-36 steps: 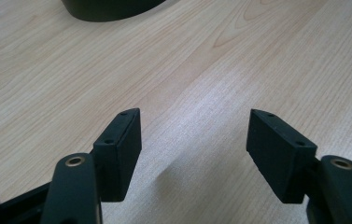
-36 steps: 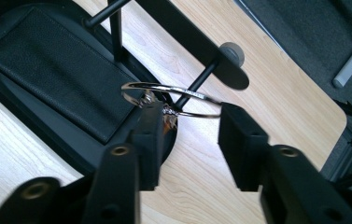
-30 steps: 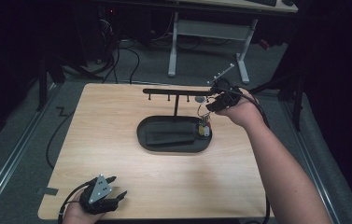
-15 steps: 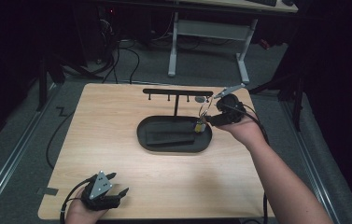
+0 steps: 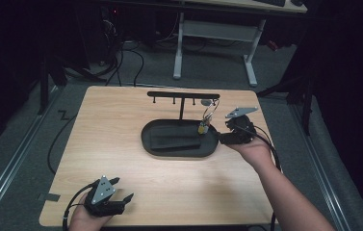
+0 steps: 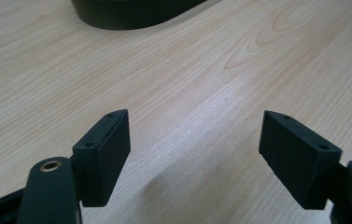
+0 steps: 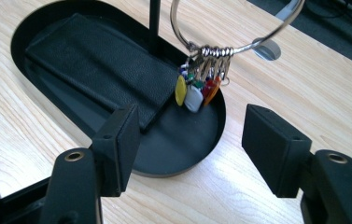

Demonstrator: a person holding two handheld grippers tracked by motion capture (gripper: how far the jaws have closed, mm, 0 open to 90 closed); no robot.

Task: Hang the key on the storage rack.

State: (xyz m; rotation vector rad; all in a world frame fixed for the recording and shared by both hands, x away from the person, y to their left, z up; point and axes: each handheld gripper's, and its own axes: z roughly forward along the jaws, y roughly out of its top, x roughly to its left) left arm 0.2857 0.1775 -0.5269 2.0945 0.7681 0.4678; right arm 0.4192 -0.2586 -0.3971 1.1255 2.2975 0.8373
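A: High view: your right claw (image 5: pixel 223 131) has come back and down since half a second ago. It sits just off the right end of the tray (image 5: pixel 152 149), where earlier it was up by the rack (image 5: pixel 183 95).

B: Is it holding anything?

A: No. In the right gripper view your right claw (image 7: pixel 187 140) is released, jaws wide apart with only tray rim and table (image 7: pixel 304 88) between them.

B: Where's the key ring?

A: The ring (image 7: pixel 239 28) hangs ahead of and above the claw, apart from it, its coloured tags (image 7: pixel 194 91) dangling over the tray's near end. In the high view the ring (image 5: pixel 208 113) hangs under the right end of the rack, with the tags (image 5: pixel 202 128) just left of the claw.

B: And in the tray?

A: A dark wallet (image 7: pixel 99 65) lies flat, ahead and to the claw's left.

B: My left?

A: Your left claw (image 5: pixel 123 188) is at the near left edge of the table, about where it was. In the left gripper view the left claw (image 6: pixel 194 149) is released too, over bare wood, the tray (image 6: pixel 131 11) well ahead.
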